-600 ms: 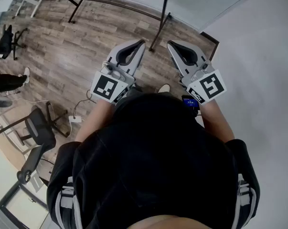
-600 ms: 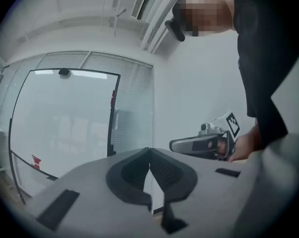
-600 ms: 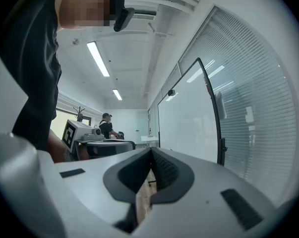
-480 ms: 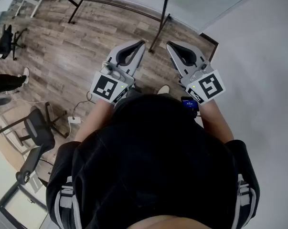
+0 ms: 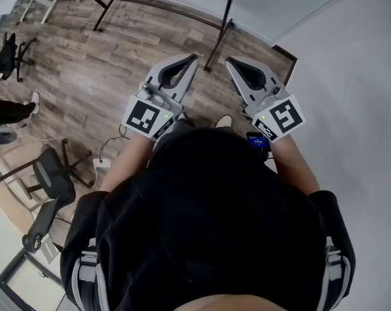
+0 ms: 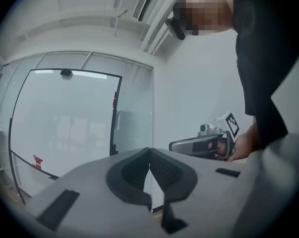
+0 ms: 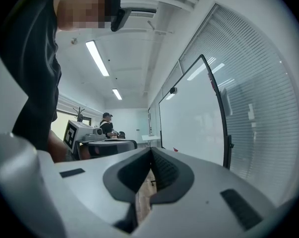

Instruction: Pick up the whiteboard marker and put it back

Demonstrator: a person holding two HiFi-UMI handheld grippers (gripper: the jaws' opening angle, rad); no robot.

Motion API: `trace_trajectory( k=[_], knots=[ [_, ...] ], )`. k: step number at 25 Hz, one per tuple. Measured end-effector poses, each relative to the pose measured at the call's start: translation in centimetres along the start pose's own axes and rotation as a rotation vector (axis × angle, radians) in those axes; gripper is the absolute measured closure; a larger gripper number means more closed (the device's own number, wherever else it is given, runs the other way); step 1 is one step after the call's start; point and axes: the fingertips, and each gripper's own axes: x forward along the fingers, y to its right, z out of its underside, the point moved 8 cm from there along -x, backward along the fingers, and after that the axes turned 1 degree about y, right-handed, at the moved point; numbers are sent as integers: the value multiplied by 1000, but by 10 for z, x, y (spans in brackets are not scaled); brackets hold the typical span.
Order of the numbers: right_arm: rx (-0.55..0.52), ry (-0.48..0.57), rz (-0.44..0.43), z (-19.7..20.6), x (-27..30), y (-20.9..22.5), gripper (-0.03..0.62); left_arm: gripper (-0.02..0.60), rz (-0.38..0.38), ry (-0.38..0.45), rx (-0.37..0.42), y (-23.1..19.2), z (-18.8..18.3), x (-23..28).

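The whiteboard (image 6: 65,128) stands ahead of me over the wooden floor (image 5: 104,57). In the last half second almost nothing has shifted: my left hand-held gripper (image 5: 192,58) and right hand-held gripper (image 5: 229,61) still hang side by side before me, each with its jaws pressed together on nothing. No view shows the marker, so I judge the pick-up has not begun and I must find it first.

From the head view, the left gripper (image 5: 194,57) and right gripper (image 5: 227,59) point side by side over the floor (image 5: 104,63). A stand leg (image 5: 218,43) lies just ahead at 12 o'clock, an office chair (image 5: 52,172) at 9 o'clock, and a wall (image 5: 357,76) at 3 o'clock.
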Motion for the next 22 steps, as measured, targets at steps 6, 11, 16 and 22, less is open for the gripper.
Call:
trace_trajectory(
  k=[6, 11, 16, 22],
  knots=[
    [26, -5, 26, 3, 20, -3, 600, 577, 14, -10, 4, -16, 1, -14],
    [23, -12, 52, 3, 44, -17, 600, 577, 12, -2, -7, -38, -2, -33],
    [18, -22, 65, 3, 72, -31, 600, 577, 21, 1, -11, -65, -1, -49],
    [36, -21, 84, 7, 115, -52, 600, 577, 36, -2, -20, -99, 2, -73]
  ],
)
